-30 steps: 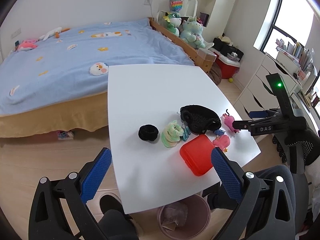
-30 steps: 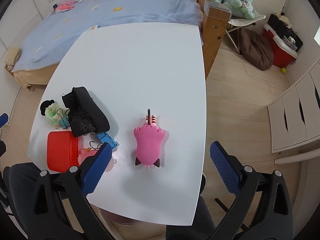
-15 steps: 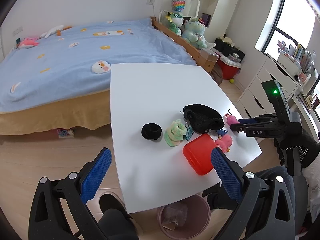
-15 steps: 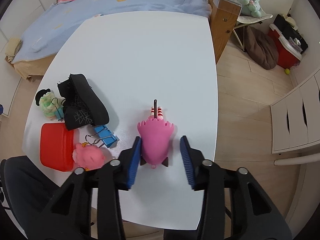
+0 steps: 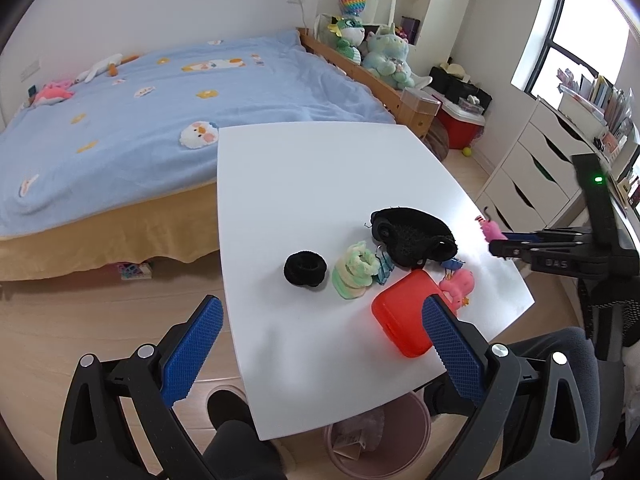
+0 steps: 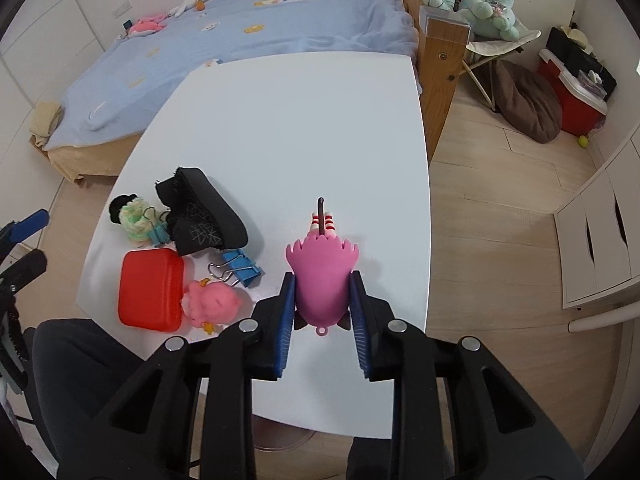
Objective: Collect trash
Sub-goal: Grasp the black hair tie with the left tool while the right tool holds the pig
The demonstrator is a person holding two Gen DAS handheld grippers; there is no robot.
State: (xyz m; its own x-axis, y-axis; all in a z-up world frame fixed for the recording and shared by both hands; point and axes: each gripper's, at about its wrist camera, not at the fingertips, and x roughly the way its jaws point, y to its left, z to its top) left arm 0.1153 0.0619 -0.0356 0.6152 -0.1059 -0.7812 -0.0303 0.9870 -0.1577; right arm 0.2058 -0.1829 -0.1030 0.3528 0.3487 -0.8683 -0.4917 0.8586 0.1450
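The only readable lettering is "DAS", printed in pale capitals on the black body of the right gripper (image 5: 505, 247) as the left wrist view shows it, beyond the right edge of the table (image 5: 320, 184). White markings on the black cloth item (image 6: 200, 216) on the table form no legible letters.

Both views are evenly lit by daylight from the window (image 5: 560, 20), which is blown out. Soft shadows are cast on the glossy white bench (image 5: 320, 184). Edges are bent and vignetted by the fisheye.
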